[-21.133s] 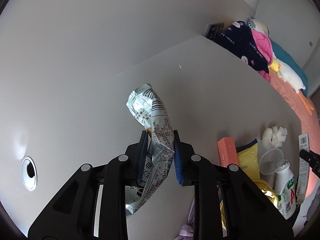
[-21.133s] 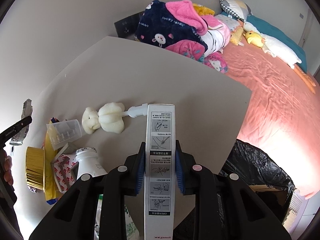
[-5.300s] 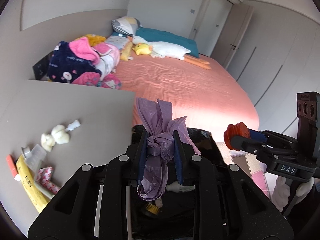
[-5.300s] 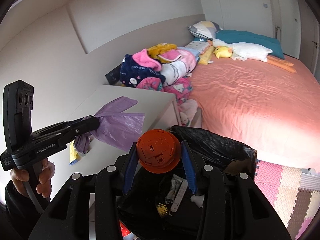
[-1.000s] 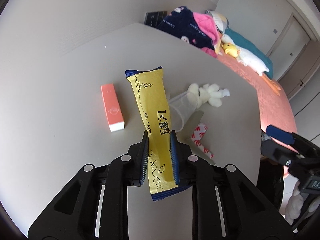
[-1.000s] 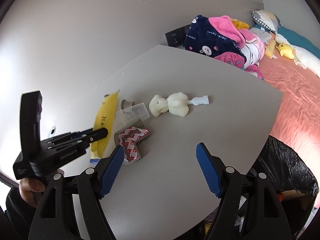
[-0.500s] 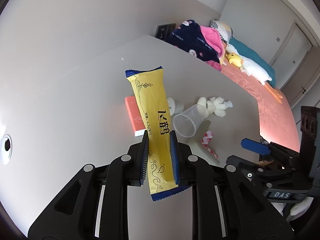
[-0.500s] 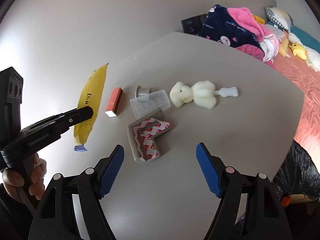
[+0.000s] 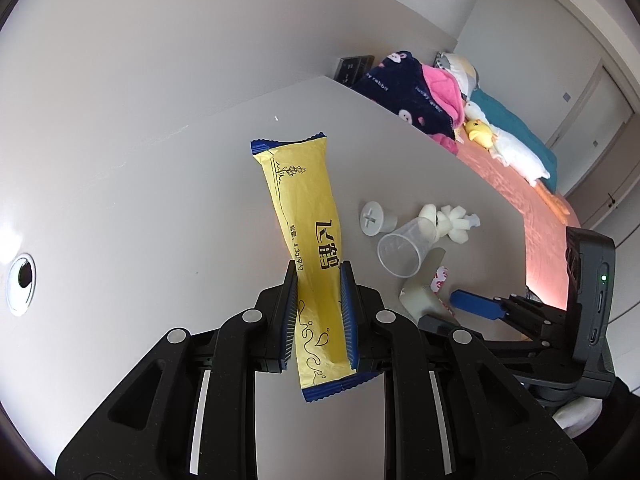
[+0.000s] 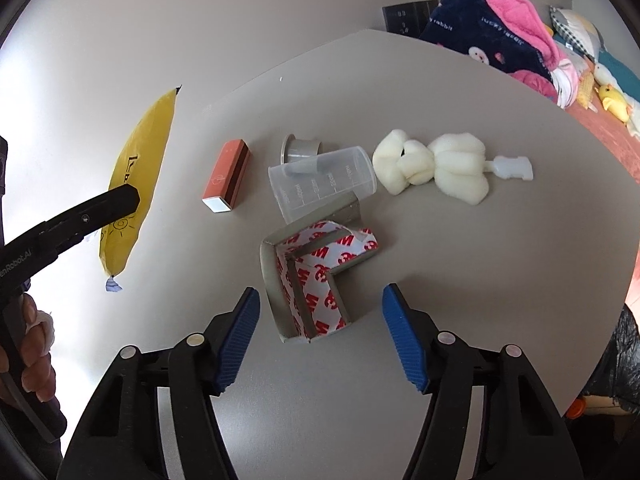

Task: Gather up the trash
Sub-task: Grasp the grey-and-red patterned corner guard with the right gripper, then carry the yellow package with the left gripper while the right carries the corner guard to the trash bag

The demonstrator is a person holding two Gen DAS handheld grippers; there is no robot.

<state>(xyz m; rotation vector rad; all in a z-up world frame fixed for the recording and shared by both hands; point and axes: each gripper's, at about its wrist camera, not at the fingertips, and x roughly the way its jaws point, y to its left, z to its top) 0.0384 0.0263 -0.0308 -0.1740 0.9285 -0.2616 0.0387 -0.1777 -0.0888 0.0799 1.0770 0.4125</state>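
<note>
My left gripper (image 9: 319, 316) is shut on a long yellow wrapper (image 9: 310, 232) and holds it in the air above the grey table (image 9: 200, 200); the wrapper also shows at the left of the right wrist view (image 10: 132, 184). My right gripper (image 10: 320, 336) is open and empty, low over the table, its jaws on either side of a grey corner guard with red-and-white tape (image 10: 316, 276). Behind the guard lie a clear plastic cup (image 10: 324, 184), a grey cap (image 10: 300, 148), an orange box (image 10: 228, 176) and a white sponge brush (image 10: 436, 168).
A black trash bag (image 10: 612, 364) hangs off the table's right edge. Past the table's far corner is a bed with a pile of navy and pink clothes (image 10: 492, 32) and plush toys. A cable hole (image 9: 22, 276) sits at the table's left.
My right gripper has dropped closer to the table and now straddles the corner guard. My left gripper has lifted and swung left with the yellow wrapper.
</note>
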